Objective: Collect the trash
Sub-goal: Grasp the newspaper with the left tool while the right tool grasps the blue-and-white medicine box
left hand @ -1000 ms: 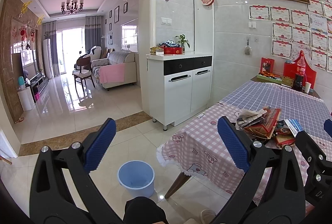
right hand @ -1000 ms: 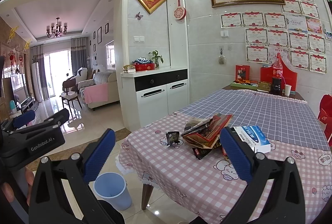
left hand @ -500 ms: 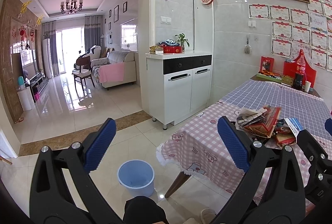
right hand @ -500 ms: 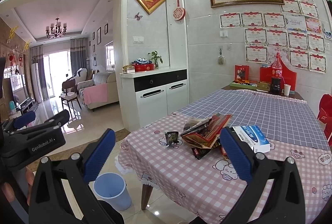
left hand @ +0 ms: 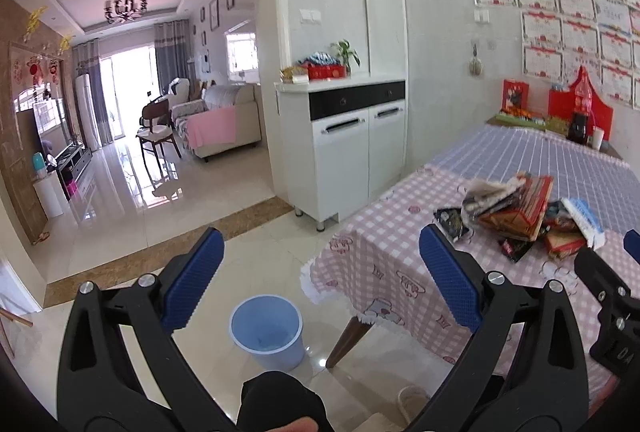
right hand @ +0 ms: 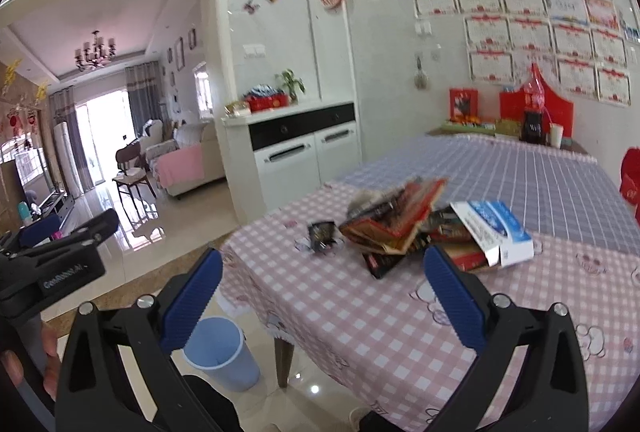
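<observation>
Both grippers, left (left hand: 320,264) and right (right hand: 322,284), jaws spread wide, empty. Pile of crumpled wrappers and cartons (right hand: 404,228) on pink-checked counter (right hand: 360,296), ahead of right jaws, untouched. Round blue plastic bin (left hand: 266,332) on floor beside counter.

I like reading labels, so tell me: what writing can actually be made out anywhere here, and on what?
"GenRobot.AI", blurred but just legible: side of the black left gripper.
Blue-and-white cardboard box: print blurred, unreadable.
Red-bordered wall certificates: too small.
Red-labelled dark drink bottle: label unreadable.
</observation>
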### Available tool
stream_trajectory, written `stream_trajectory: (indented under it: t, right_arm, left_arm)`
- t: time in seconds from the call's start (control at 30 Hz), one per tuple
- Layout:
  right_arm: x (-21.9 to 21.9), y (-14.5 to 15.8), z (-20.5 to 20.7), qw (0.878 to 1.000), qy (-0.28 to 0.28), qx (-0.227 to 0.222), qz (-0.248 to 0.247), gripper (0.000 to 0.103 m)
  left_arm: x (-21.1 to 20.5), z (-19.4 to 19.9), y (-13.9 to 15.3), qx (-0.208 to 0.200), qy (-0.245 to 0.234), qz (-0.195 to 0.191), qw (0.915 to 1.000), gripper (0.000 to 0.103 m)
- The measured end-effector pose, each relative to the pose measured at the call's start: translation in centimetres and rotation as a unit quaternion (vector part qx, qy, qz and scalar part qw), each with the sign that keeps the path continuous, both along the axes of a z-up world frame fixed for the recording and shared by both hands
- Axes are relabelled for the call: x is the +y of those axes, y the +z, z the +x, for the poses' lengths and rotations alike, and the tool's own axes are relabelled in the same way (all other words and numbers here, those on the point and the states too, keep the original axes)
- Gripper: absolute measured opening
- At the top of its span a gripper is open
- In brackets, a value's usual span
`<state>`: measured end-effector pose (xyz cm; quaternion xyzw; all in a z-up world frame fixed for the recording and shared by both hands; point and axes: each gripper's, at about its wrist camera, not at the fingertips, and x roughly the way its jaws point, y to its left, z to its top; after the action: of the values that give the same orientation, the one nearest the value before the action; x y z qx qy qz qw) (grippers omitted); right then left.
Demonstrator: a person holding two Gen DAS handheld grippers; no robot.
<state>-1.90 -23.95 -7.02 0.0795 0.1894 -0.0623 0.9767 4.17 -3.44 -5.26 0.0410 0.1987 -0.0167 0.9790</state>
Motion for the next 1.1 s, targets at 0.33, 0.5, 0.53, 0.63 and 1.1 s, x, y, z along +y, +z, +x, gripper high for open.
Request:
stream_trajectory:
  t: [0.33, 0.5, 0.53, 0.63, 1.1]
  right_arm:
    - [-6.1, -4.5, 4.6, 0.995, -0.071, 0.062, 0.036, 0.099]
    - [-8.7, -5.2, 5.7, 0.991, -0.104, 0.067, 0.039, 0.099]
    - [-9.4, -5.2, 6.0, 0.991, -0.109, 0.067, 0.040, 0.099]
    - [-10.7, -5.0, 6.7, 0.990, -0.119, 0.066, 0.039, 0.099]
    - [-14.8, -4.2, 11.6, 0.983, -0.163, 0.079, 0.013, 0.099]
  left_arm:
    - [-4.7, 6.8, -4.2, 0.104, -0.078, -0.010, 0.9915, 0.096]
    - [-8.3, 9.3, -5.2, 0.127, -0.121, -0.012, 0.9844, 0.096]
    - [-9.1, 9.7, -5.4, 0.132, -0.133, -0.014, 0.9823, 0.096]
    - [-11.1, 10.8, -5.5, 0.135, -0.151, -0.015, 0.9790, 0.096]
    - [-19.0, 17.4, -5.3, 0.140, -0.217, 0.018, 0.9659, 0.084]
